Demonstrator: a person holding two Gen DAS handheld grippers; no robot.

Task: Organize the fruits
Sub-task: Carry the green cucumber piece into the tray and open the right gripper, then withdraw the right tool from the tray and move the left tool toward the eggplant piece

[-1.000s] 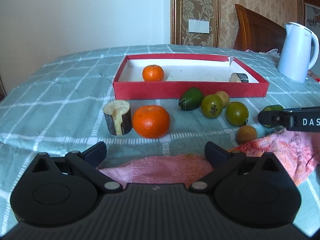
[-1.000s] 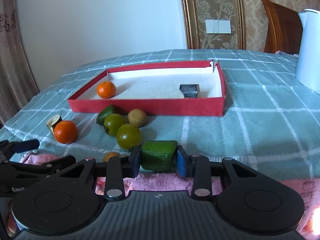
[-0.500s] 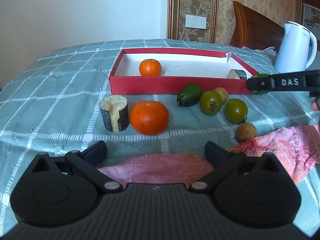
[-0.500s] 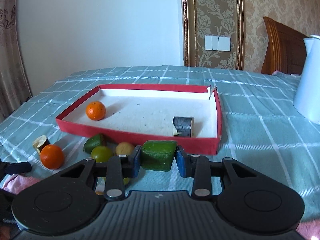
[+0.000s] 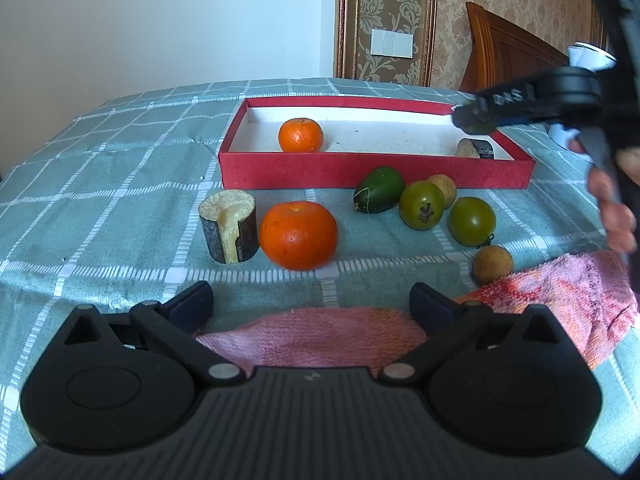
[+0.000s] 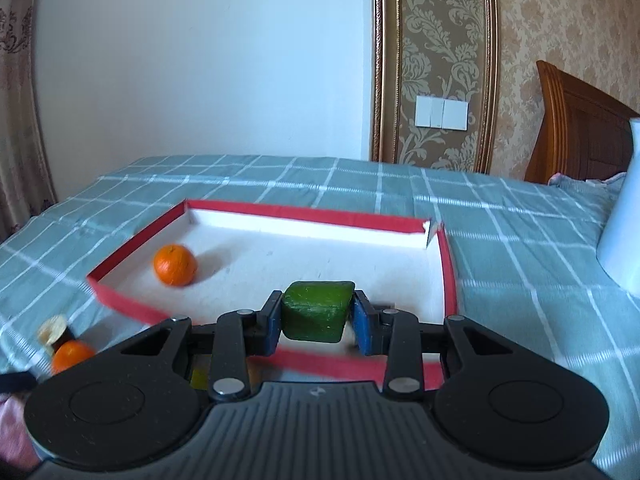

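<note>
You've carried the green fruit chunk (image 6: 318, 310) over the red tray (image 6: 447, 276), right gripper (image 6: 317, 316) pinching it; your left gripper (image 5: 311, 303) stays spread wide, empty.

Daylight was bright and soft. The orange (image 6: 175, 265) cast a faint shadow rightward. Fisheye lenses bent the edges; the near red tray (image 6: 132, 309) rim and hand (image 5: 614, 204) were motion-blurred.
</note>
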